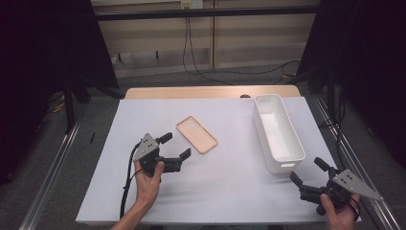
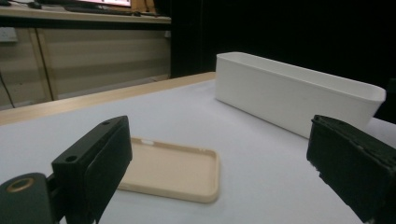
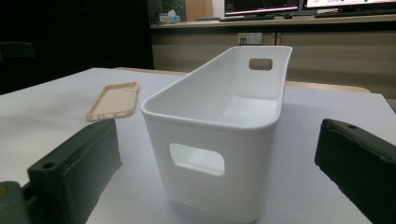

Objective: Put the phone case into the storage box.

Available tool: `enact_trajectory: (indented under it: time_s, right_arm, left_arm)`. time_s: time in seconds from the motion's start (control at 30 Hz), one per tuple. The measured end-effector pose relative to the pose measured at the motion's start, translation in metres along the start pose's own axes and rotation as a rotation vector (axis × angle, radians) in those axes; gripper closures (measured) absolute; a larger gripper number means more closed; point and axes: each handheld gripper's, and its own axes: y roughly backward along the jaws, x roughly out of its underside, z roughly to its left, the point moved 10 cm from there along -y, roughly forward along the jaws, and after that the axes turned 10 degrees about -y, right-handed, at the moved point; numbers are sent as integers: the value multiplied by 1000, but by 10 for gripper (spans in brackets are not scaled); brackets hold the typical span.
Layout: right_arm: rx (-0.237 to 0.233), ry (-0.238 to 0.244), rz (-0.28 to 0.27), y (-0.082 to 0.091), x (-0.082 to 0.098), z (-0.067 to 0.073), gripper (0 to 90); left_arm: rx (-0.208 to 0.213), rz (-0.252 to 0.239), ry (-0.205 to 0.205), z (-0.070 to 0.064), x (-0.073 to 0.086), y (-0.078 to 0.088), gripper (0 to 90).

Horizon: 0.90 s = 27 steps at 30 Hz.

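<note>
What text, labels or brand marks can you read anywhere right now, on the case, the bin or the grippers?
None can be read.
Phone case: plain beige, no print shows.
White bin: blank walls and rim.
Left gripper and right gripper: no markings seen.
Monitor screens on the desk behind: lit, content too blurred to read.

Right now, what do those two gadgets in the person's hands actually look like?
Each is a black hand-held tool ending in a two-jaw claw with thick, blocky black jaws. The left claw and right claw each carry a grey three-cornered plate with small dark holes on top. A black cable trails from the left one along the forearm. No sleeves show at the wrists.
</note>
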Motion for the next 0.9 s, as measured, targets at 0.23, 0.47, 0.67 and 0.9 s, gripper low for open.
enact_trajectory:
  time_s: [0.23,0.47,0.67,0.9]
  right_arm:
    - [-2,2,2,0,0,0,0]
    - [-3,2,1,1,0,0,0]
    - [-3,3,3,1,0,0,0]
    - [-6,3,1,1,0,1,0]
  left_arm:
    - [-16,12,8,8,0,-14,51]
    - [-13,21,1,10,0,-26,38]
    - [3,35,0,7,-2,-38,31]
    - [0,38,-22,11,-4,-52,36]
